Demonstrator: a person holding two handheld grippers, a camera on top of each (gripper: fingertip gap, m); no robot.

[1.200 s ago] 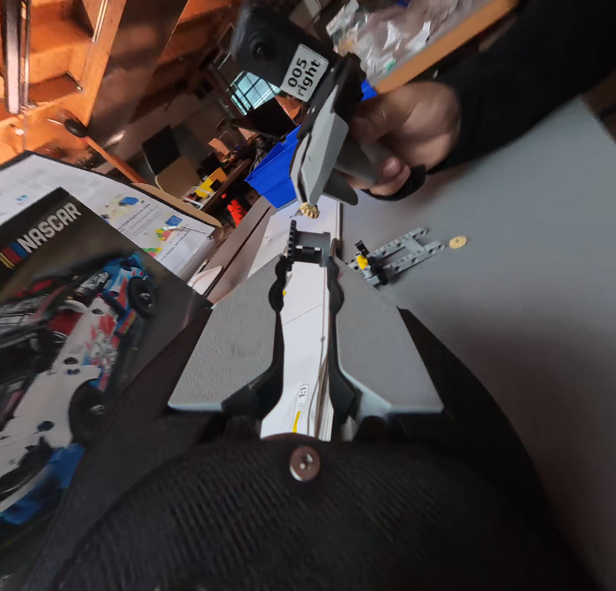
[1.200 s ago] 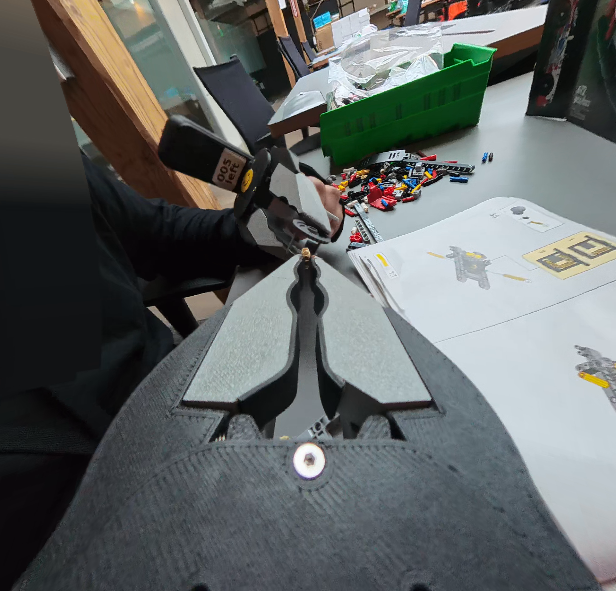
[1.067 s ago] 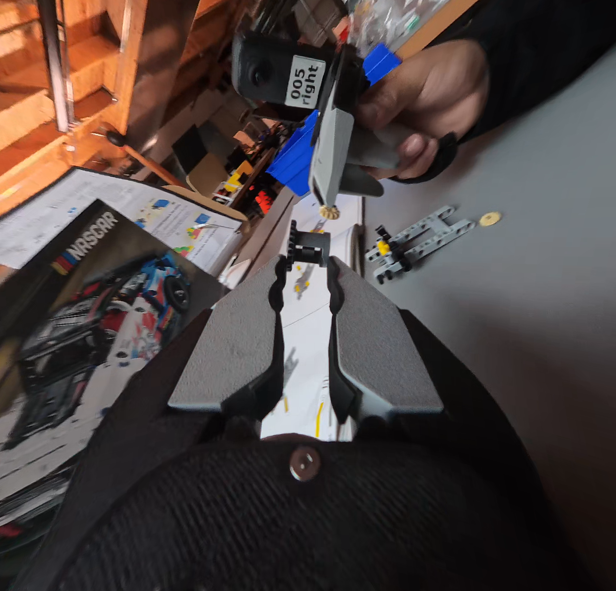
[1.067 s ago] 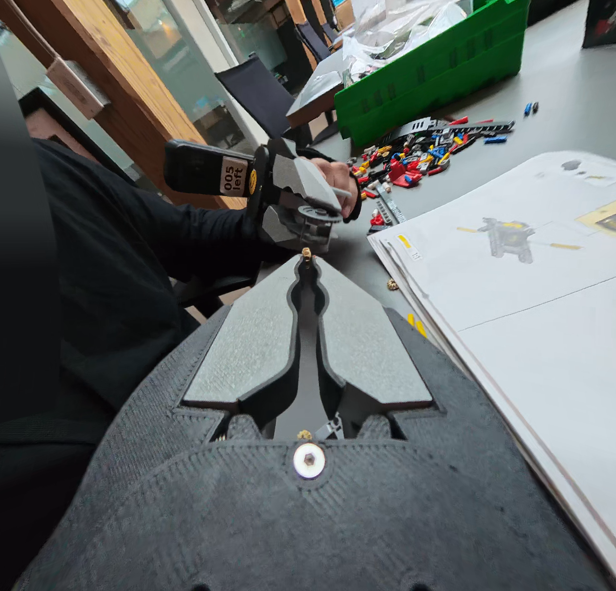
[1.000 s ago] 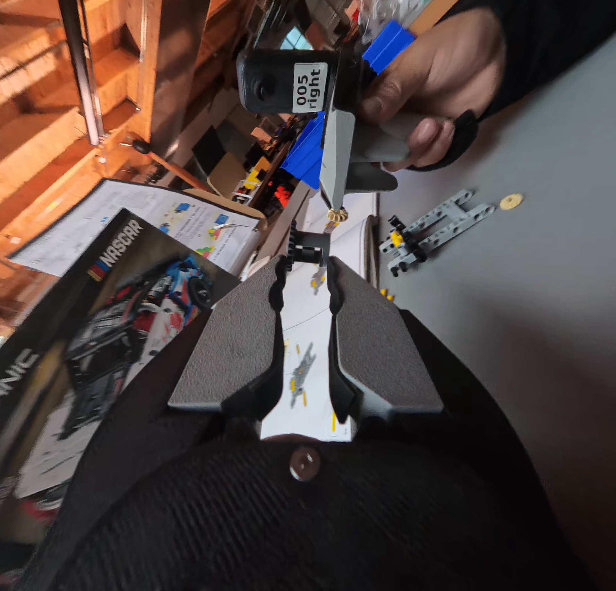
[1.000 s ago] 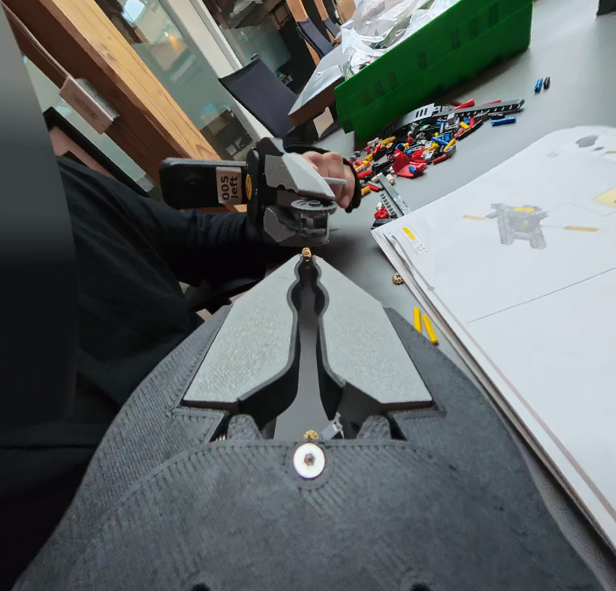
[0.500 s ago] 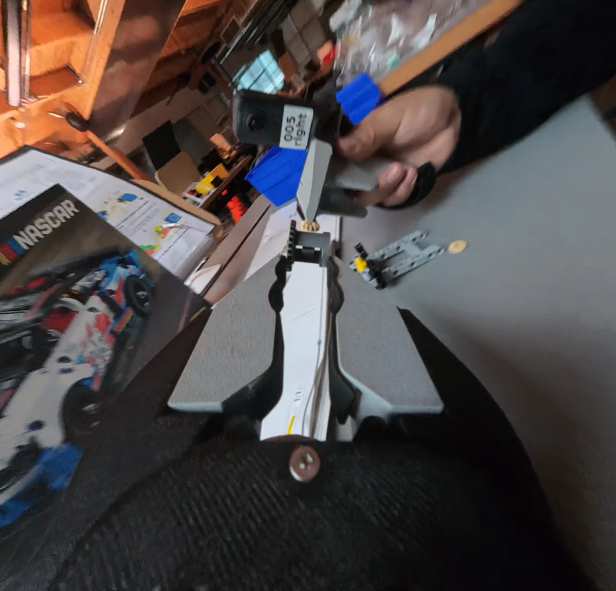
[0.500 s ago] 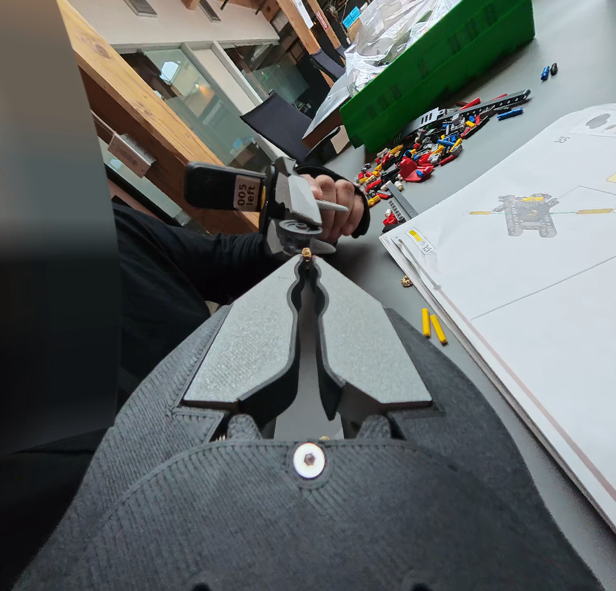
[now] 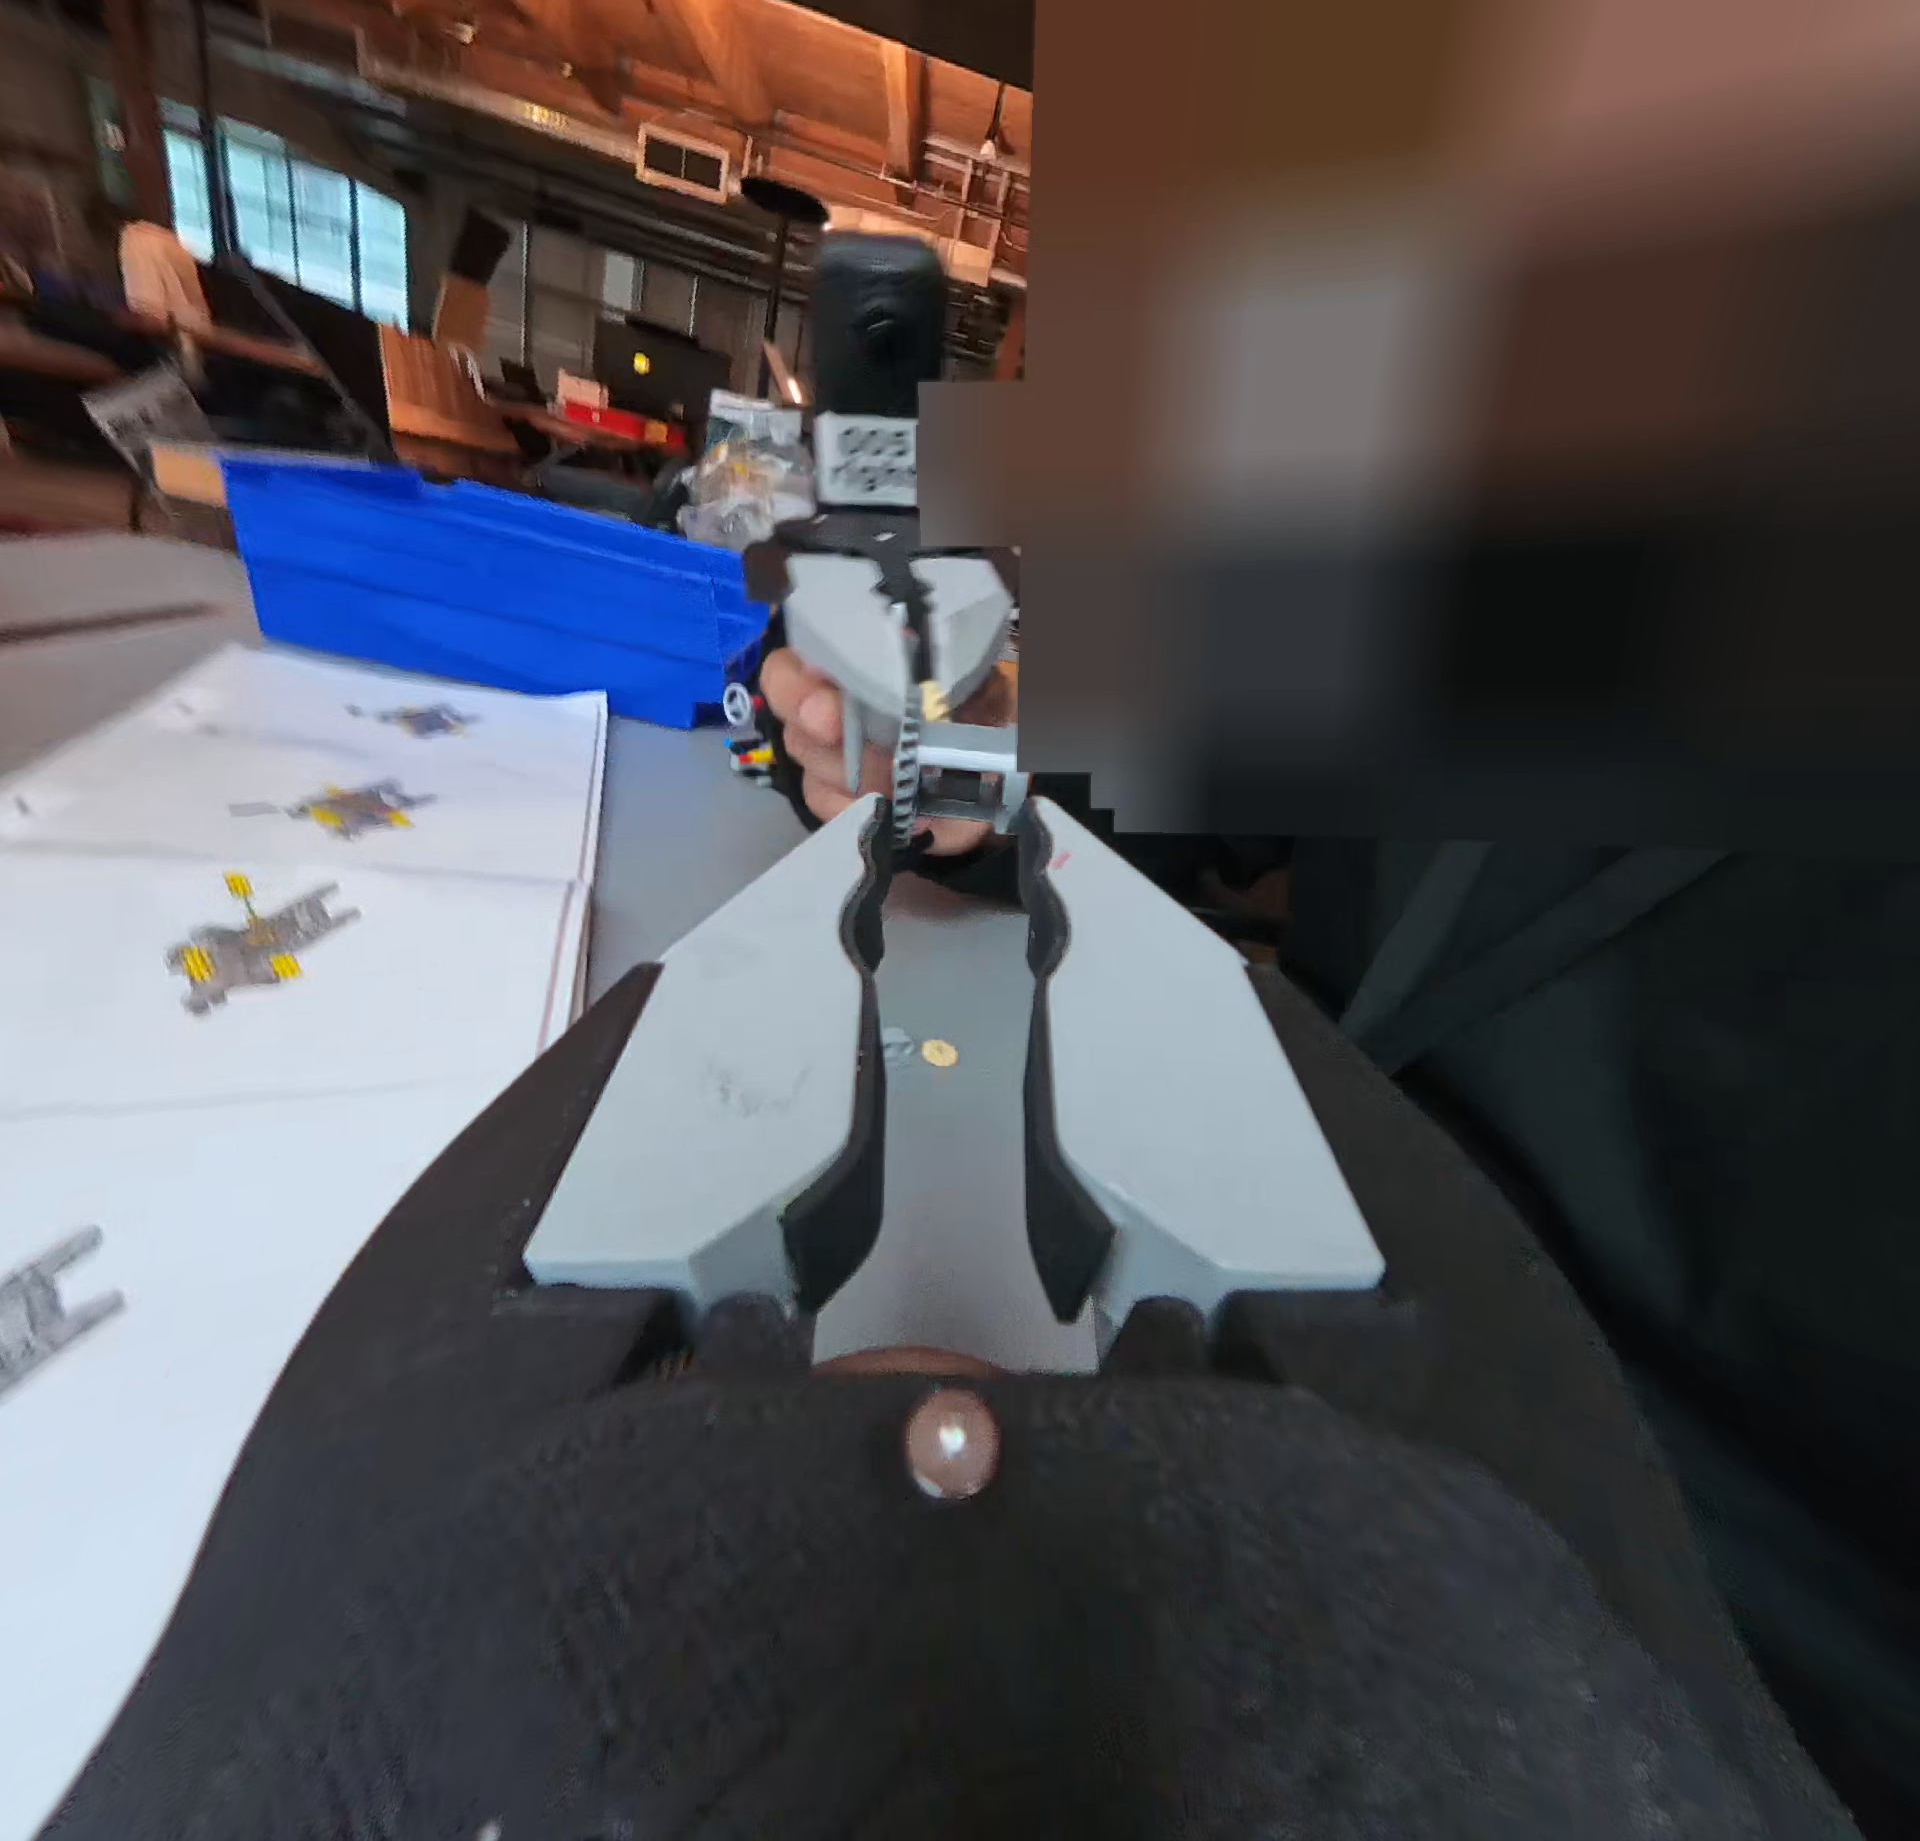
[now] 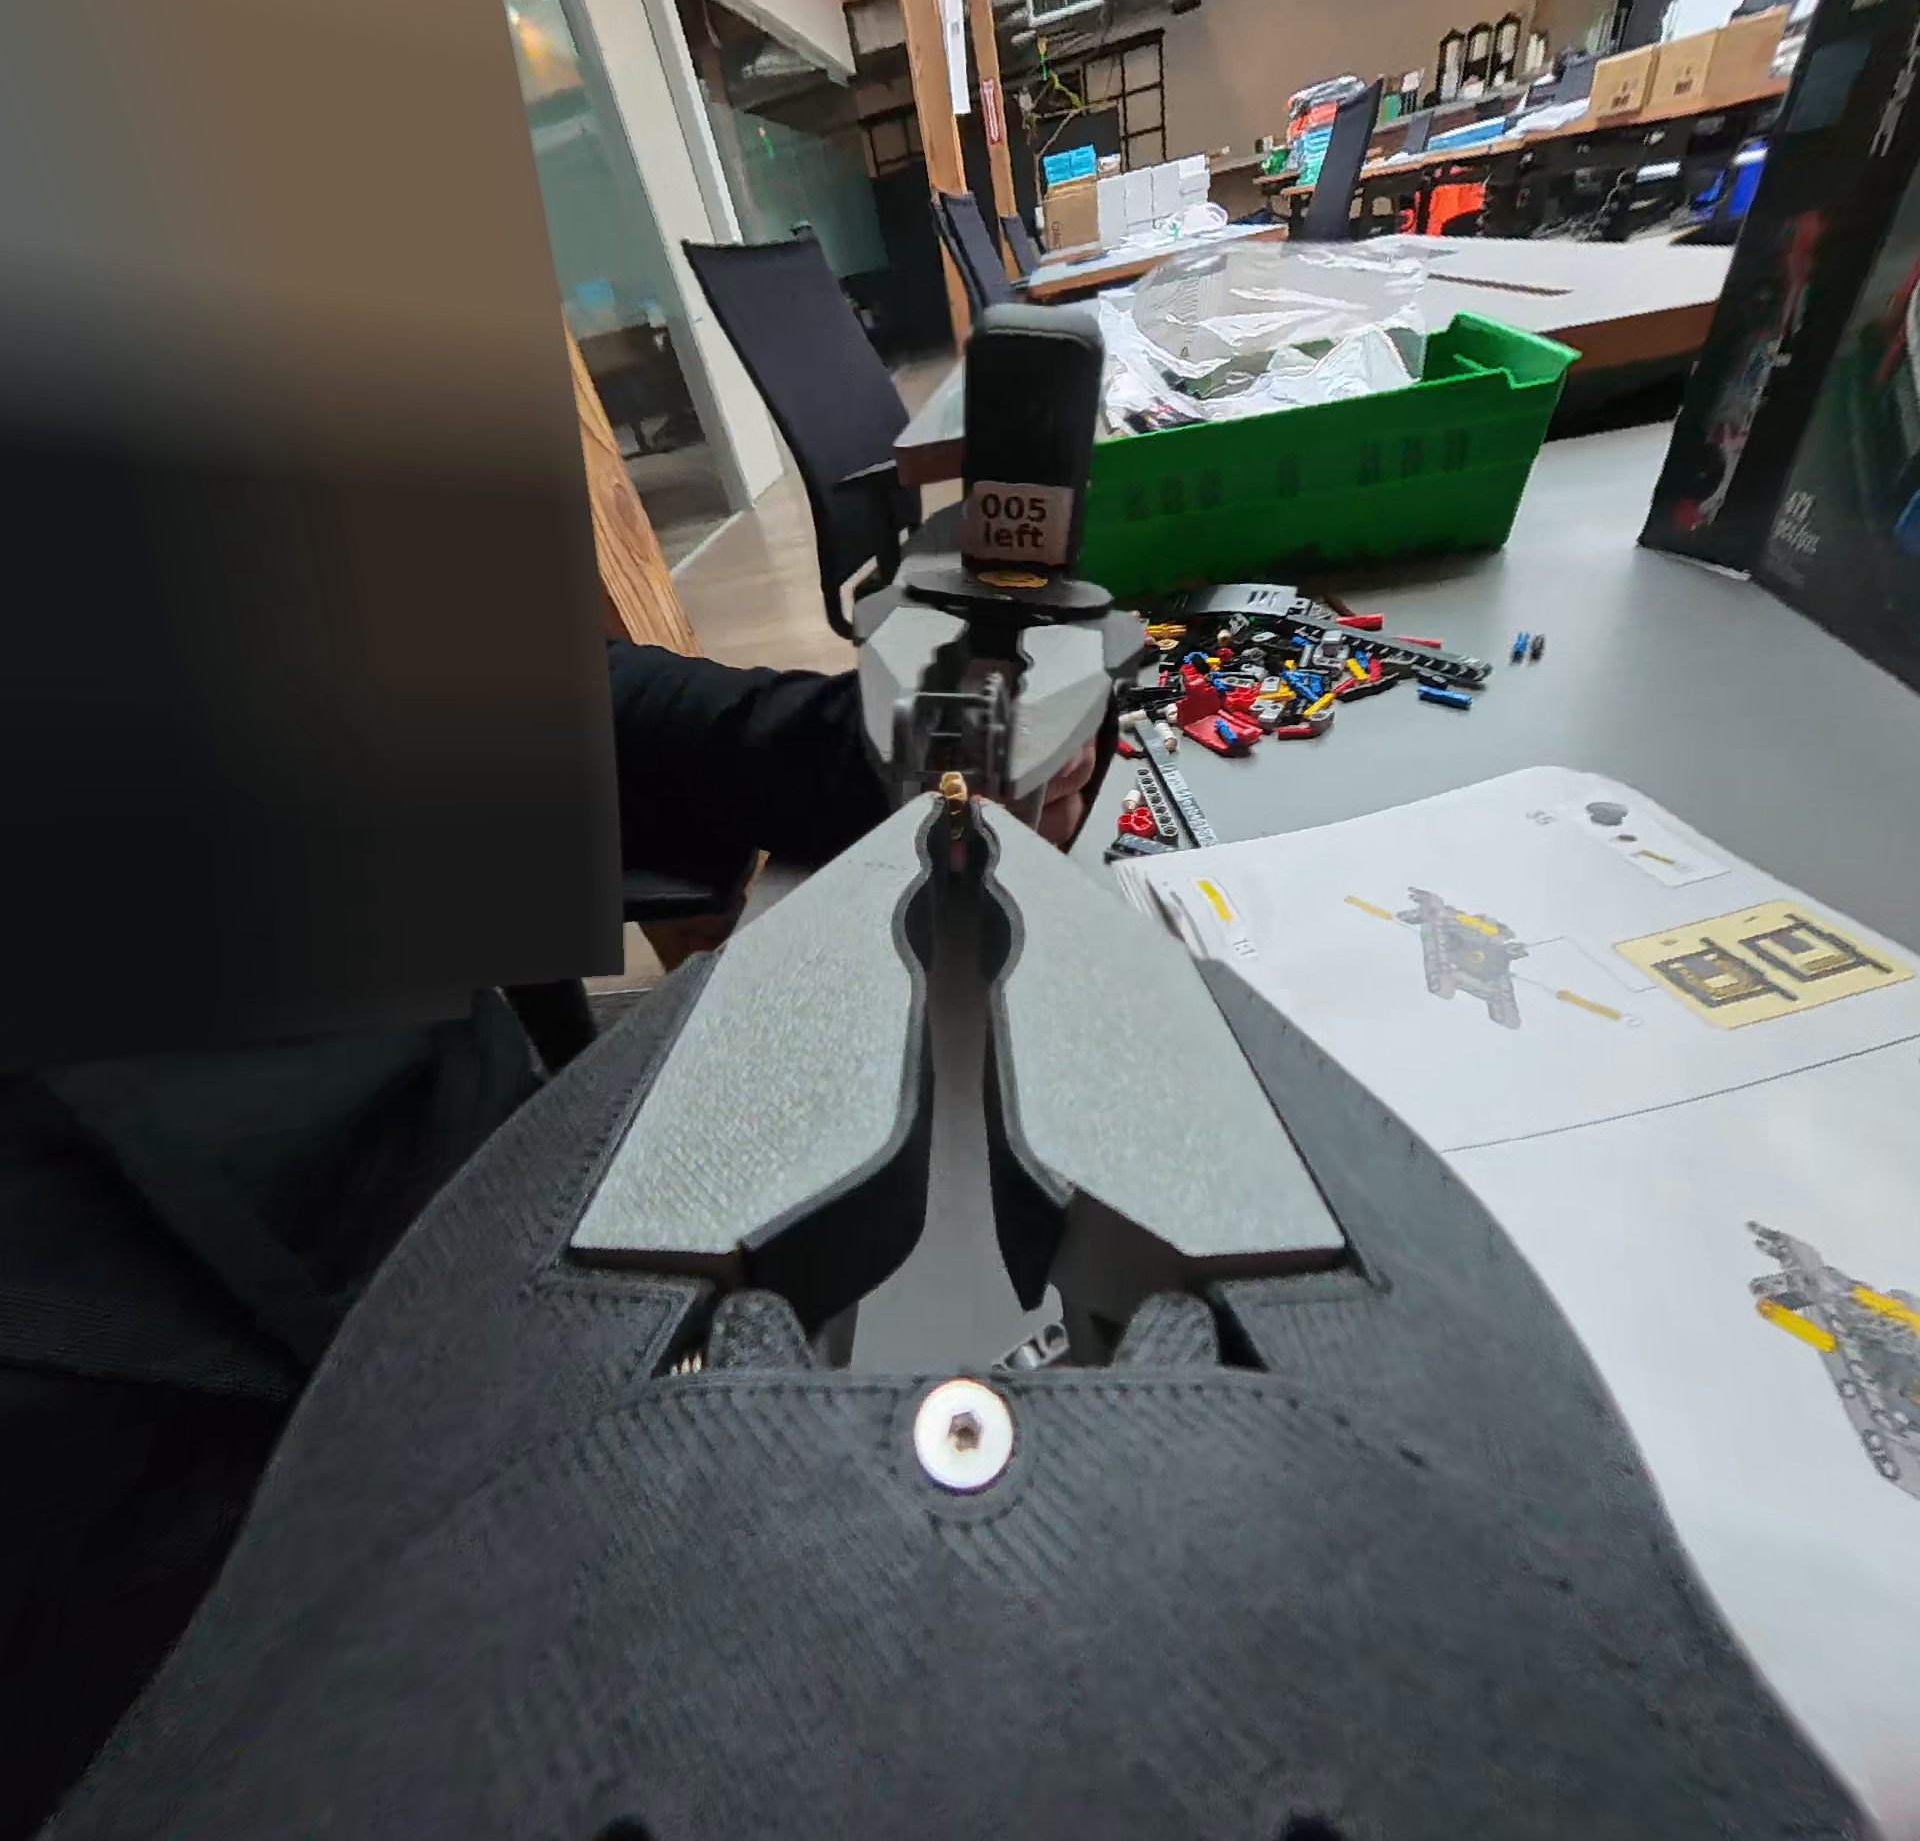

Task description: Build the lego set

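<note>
My left gripper is shut on a small grey frame with a black gear on its left side, held at the fingertips above the table. My right gripper is shut on a tiny tan gear at its very tips. The two grippers face each other tip to tip. In the left wrist view the right gripper holds the tan gear just above the frame. In the right wrist view the left gripper shows with the frame right behind the tan gear.
The open instruction booklet lies on the grey table, also in the left wrist view. A pile of loose pieces, a green bin with bags, the set's box, a blue bin and a tan disc are around. Only a small space, under 4 cm, lies between the two pairs of fingers.
Both grippers have swung upright and now face each other head on. The tan gear has come closer to the grey frame. Both grips are unchanged.
</note>
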